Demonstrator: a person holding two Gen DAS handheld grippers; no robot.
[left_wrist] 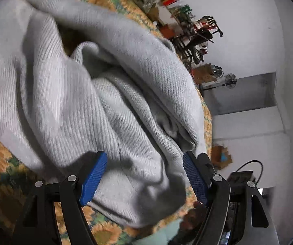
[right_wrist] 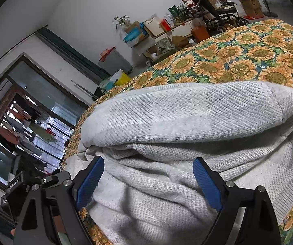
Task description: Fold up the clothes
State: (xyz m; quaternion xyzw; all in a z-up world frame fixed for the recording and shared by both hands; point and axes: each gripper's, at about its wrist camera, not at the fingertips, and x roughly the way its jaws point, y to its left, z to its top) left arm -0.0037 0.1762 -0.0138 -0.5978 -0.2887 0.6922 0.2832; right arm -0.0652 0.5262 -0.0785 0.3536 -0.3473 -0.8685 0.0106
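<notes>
Both of your grippers hover released over the grey sweater (left_wrist: 105, 94): the left gripper (left_wrist: 144, 179) straddles a rumpled fold near the bed's edge, and the right gripper (right_wrist: 148, 181) spans a bunched layer without pinching it. The garment lies crumpled on the sunflower bedspread (right_wrist: 238, 61), so you look to be at the grasp step. Next, close on 2 edges and spread it flat.
</notes>
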